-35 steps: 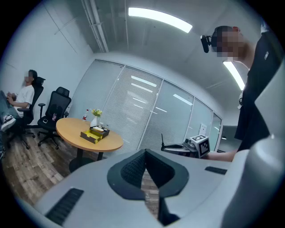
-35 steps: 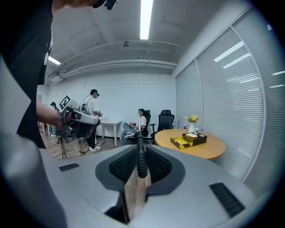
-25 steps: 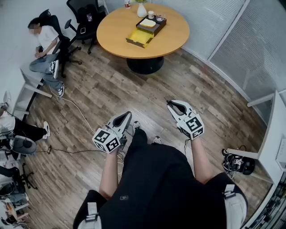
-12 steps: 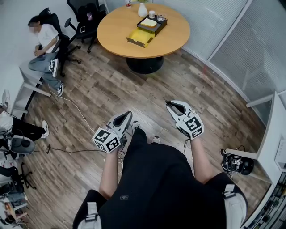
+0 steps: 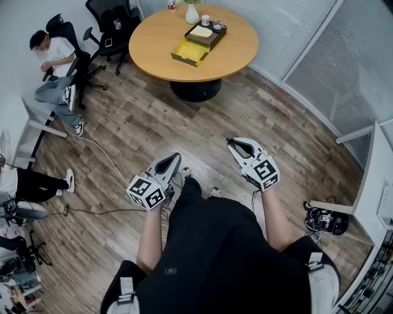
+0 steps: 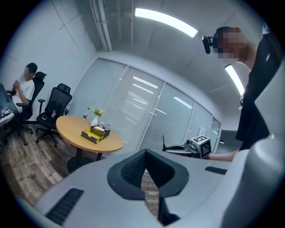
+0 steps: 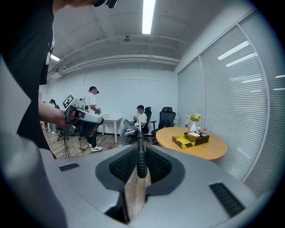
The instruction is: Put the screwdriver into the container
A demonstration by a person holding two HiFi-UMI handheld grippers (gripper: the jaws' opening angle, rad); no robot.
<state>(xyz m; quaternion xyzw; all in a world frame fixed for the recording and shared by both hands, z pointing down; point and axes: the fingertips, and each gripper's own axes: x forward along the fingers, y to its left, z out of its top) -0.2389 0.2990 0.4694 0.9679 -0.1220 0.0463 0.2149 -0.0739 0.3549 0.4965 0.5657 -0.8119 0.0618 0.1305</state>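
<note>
You're standing well back from the round table (image 5: 236, 52), holding both grippers out over the wood floor (image 5: 141, 122) and pointing them toward it. The right gripper (image 5: 234, 144) is clamping the screwdriver (image 7: 141, 161) — its black handle is sitting between the ribbed pads and its thin shaft is sticking out past the jaw tips, aiming roughly at the table. So the screwdriver is hanging in your right claw, well apart from the table and not in anything yet. The left gripper (image 5: 175, 158) is carrying nothing: its jaws are meeting at the tips, with only floor showing through the slit behind them. It's hovering about as far from the table as the right one.

The container (image 5: 191, 51) is sitting on the table, on the half nearer you — yellow inside, dark outside. A dark tray (image 5: 209, 34) is lying right behind it toward the table's far side; can't tell if the two are joined. A white vase (image 5: 194, 12) is standing near the table's far edge. Black office chairs (image 5: 110, 18) are crowding the table's left side, and a seated person (image 5: 52, 55) is sitting further left, past them. A cable (image 5: 92, 144) is trailing across the floor between you and the table's left side
</note>
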